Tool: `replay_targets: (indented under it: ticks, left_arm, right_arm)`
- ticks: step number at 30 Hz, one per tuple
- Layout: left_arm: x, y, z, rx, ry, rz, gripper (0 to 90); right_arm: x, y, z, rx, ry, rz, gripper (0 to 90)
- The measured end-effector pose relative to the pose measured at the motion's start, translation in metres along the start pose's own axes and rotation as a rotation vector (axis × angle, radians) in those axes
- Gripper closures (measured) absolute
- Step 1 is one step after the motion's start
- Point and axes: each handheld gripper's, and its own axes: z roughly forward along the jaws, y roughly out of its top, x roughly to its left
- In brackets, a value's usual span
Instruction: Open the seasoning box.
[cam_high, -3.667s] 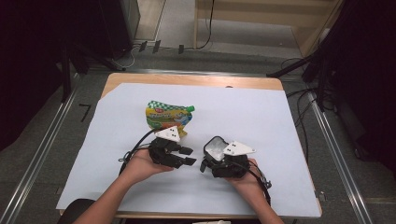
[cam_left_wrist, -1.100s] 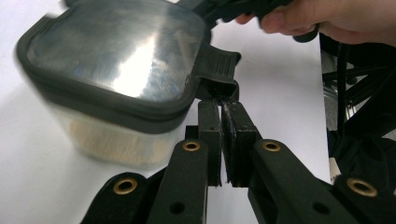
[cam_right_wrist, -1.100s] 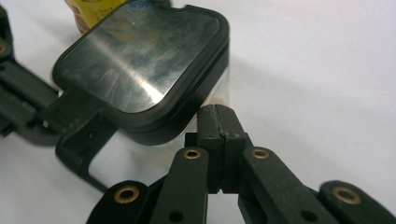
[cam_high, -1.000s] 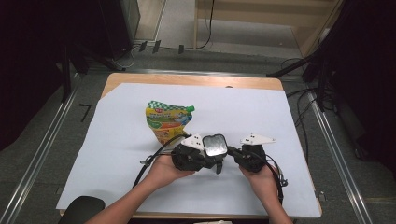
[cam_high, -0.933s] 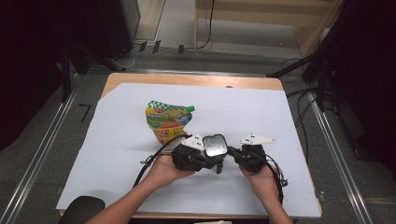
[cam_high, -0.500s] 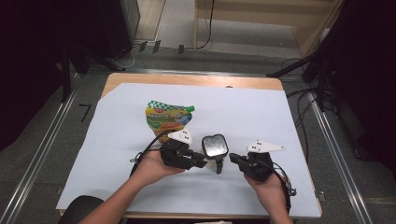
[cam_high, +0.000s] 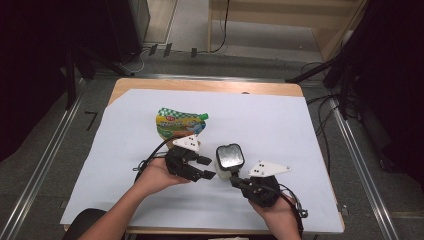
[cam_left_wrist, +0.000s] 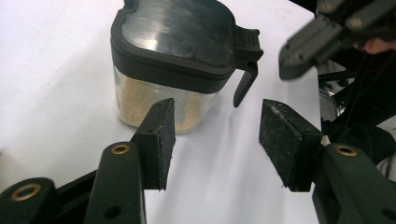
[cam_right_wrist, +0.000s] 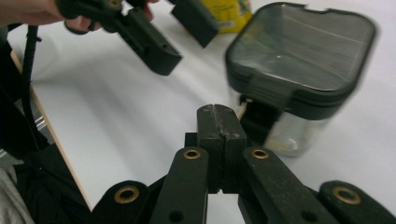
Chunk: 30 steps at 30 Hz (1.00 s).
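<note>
Two hand-held grippers flank the jar (cam_high: 228, 161); pouch (cam_high: 177, 123) lies behind.

1. A wooden table (cam_high: 205, 85) stands mid-room, most of its top under a pale sheet (cam_high: 280, 130); bare wood shows along the far edge.
2. The floor (cam_high: 60, 145) around it is grey (a carpet-like surface), with metal rails (cam_high: 42, 165) running along both sides of the table.
3. Beyond the far edge stands light wooden furniture (cam_high: 280, 20); black cables (cam_high: 220, 30) trail across the floor there.
4. Dark equipment (cam_high: 390, 75) fills the right side, and the left corner lies in shadow.
5. Light falls evenly on the tabletop.
</note>
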Motion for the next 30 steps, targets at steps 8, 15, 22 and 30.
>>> replay_targets:
  ticks: [8, 15, 22, 30]
  left_arm:
    - [0.001, -0.001, -0.001, -0.004, 0.006, 0.013, 42.8]
    - [0.002, -0.001, -0.001, 0.001, 0.005, 0.009, 42.2]
    - [0.002, -0.001, -0.001, 0.007, 0.006, 0.008, 42.0]
    - [0.002, -0.002, 0.000, 0.008, 0.005, 0.007, 41.8]
  right_arm:
    - [0.005, -0.003, 0.020, 0.043, 0.014, -0.013, 90.0]
    - [0.001, -0.006, 0.032, 0.064, 0.000, 0.009, 90.0]
    - [-0.003, -0.007, 0.031, 0.054, -0.016, 0.026, 90.0]
    - [-0.009, -0.010, 0.027, 0.067, -0.019, 0.049, 90.0]
